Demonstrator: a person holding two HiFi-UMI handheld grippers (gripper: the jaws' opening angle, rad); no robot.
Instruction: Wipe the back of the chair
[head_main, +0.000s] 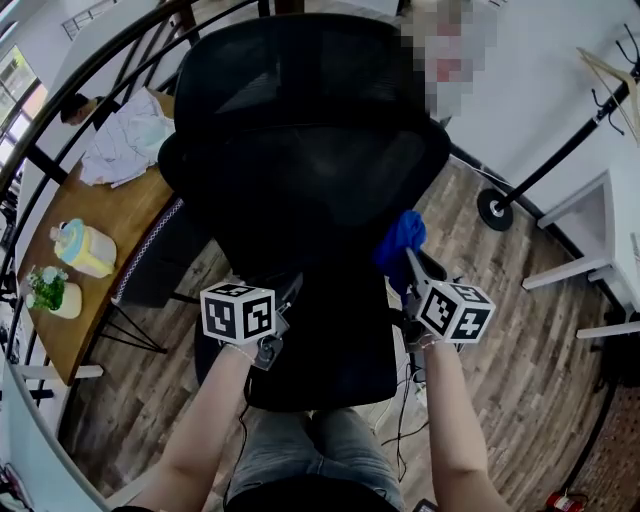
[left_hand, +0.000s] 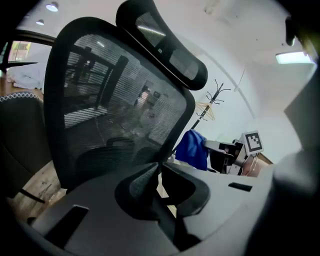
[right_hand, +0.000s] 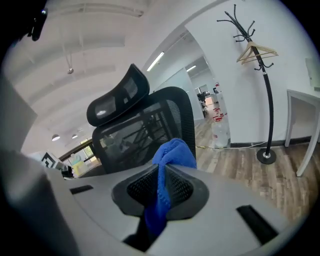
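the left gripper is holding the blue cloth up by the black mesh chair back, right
Not the left: the right gripper is shut on the blue cloth, up by the black mesh chair back, as the right gripper view shows. The left gripper has its jaws together with nothing between them.

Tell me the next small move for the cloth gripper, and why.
Probably ease the right gripper leftward, pressing the blue cloth onto the chair's mesh back. Its jaws are shut on the cloth, which sits by the back's right edge; contact isn't clear.
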